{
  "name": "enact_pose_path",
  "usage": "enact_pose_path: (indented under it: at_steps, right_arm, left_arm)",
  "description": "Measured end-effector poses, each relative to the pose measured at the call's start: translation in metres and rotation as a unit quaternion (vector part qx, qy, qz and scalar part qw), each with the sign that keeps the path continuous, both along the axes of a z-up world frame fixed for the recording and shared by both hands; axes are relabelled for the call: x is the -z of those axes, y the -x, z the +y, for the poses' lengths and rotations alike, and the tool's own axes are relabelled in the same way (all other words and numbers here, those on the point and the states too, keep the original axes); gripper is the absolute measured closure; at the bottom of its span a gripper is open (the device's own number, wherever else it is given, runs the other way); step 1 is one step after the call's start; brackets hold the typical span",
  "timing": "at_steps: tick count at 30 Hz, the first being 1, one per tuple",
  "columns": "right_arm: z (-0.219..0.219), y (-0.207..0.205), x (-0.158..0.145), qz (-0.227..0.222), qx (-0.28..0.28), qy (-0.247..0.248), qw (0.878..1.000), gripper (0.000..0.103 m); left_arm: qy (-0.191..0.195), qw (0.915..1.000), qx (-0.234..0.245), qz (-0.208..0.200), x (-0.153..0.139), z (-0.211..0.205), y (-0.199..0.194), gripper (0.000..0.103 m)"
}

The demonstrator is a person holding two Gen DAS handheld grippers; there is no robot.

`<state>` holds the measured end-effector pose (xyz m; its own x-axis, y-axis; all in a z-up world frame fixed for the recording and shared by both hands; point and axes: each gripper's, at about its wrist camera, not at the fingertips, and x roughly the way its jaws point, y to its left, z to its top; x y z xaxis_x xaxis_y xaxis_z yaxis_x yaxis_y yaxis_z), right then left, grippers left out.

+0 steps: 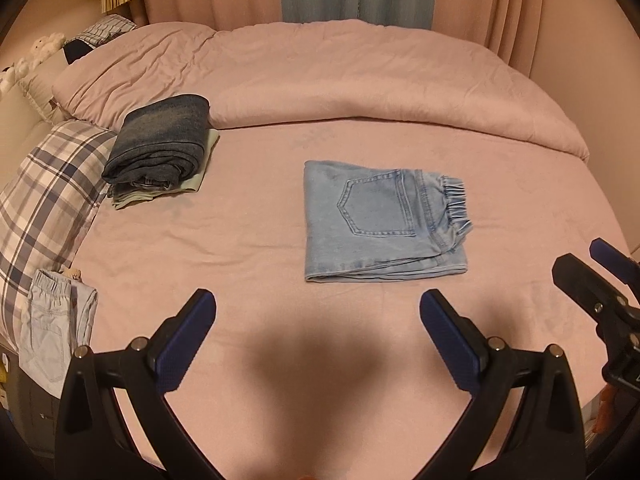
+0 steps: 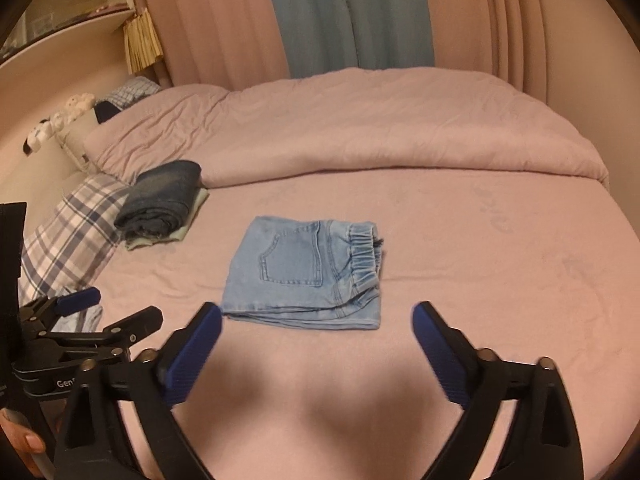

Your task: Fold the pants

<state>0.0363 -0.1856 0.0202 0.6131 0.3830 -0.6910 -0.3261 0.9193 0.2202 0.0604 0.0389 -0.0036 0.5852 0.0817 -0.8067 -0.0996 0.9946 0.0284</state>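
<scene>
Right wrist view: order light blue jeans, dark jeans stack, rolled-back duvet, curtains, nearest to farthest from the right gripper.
From the right gripper:
1. Light blue jeans, folded, just ahead of the fingertips, mid-bed.
2. Dark jeans stack, ahead-left, by the plaid pillow.
3. Rolled-back duvet, across the far half of the bed.
4. Curtains, behind the bed.

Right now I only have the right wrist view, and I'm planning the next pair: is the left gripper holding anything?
Observer: No. The left gripper is wide open, with only the pink sheet between its fingers.
Operator: Any other pants within its reach?
Observer: I think so. Some pale blue pants lie at the bed's edge beside the plaid pillow, just to its left. In your view that gripper mostly hides them.
</scene>
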Motion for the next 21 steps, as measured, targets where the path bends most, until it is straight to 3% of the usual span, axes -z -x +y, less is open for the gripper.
enact_pose_path:
  at_steps: [8, 21]
  right_arm:
    - [0.007, 0.013, -0.01, -0.029, 0.001, 0.027, 0.999, 0.004]
    - [0.008, 0.019, -0.011, -0.031, 0.003, 0.032, 0.999, 0.004]
  left_arm:
    - [-0.006, 0.9999, 0.009, -0.004, -0.005, -0.008, 0.008, 0.001]
    - [-0.014, 0.9998, 0.007, -0.011, -0.009, -0.01, 0.009, 0.001]
